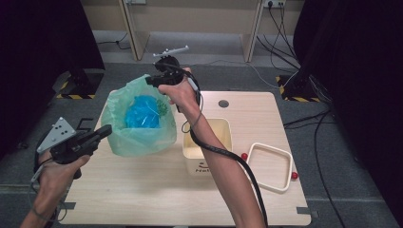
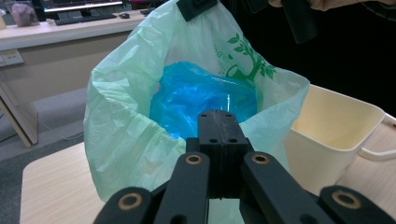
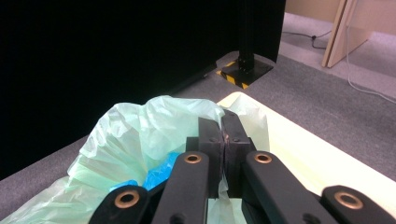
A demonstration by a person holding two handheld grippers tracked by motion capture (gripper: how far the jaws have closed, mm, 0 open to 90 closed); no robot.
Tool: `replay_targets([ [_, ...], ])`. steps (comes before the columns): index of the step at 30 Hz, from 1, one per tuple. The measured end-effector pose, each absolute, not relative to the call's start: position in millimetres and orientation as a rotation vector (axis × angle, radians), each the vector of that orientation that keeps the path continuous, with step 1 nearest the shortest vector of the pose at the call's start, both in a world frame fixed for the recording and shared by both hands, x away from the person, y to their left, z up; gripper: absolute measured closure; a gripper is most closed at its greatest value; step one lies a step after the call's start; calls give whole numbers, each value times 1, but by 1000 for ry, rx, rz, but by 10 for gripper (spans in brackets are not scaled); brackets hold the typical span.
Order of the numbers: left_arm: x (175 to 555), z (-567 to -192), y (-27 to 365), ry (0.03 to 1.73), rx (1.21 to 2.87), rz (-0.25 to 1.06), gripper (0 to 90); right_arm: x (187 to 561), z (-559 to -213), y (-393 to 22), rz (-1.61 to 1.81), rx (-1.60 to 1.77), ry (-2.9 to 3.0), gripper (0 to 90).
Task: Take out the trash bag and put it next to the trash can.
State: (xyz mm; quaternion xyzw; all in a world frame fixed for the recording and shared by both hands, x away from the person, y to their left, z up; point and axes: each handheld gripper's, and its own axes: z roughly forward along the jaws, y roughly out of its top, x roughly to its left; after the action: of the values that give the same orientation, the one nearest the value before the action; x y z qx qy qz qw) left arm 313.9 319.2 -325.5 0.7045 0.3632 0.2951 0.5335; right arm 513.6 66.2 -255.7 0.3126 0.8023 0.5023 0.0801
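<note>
A pale green plastic bag (image 1: 138,137) hangs open over the left part of the wooden table (image 1: 142,199), with a crumpled blue bag (image 1: 141,113) inside it. My left gripper (image 1: 107,130) is shut on the bag's left rim; in the left gripper view its closed jaws (image 2: 223,128) pinch the near rim of the green bag (image 2: 121,135), in front of the blue bag (image 2: 201,95). My right gripper (image 1: 153,80) is shut on the far top rim and holds it up. In the right gripper view its jaws (image 3: 224,128) meet on the green film (image 3: 140,126).
An empty cream bin (image 1: 223,130) stands just right of the bag, under my right forearm. A cream rectangular frame (image 1: 270,166) lies at the table's right, with small red balls (image 1: 244,156) beside it. Cables trail on the floor beyond.
</note>
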Motion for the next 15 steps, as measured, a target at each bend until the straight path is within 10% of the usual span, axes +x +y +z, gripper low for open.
replay_targets([
  [15, 321, -358, 315, 923, 1714, 648, 900, 523, -304, 70, 1402, 1014, 2459, 894],
])
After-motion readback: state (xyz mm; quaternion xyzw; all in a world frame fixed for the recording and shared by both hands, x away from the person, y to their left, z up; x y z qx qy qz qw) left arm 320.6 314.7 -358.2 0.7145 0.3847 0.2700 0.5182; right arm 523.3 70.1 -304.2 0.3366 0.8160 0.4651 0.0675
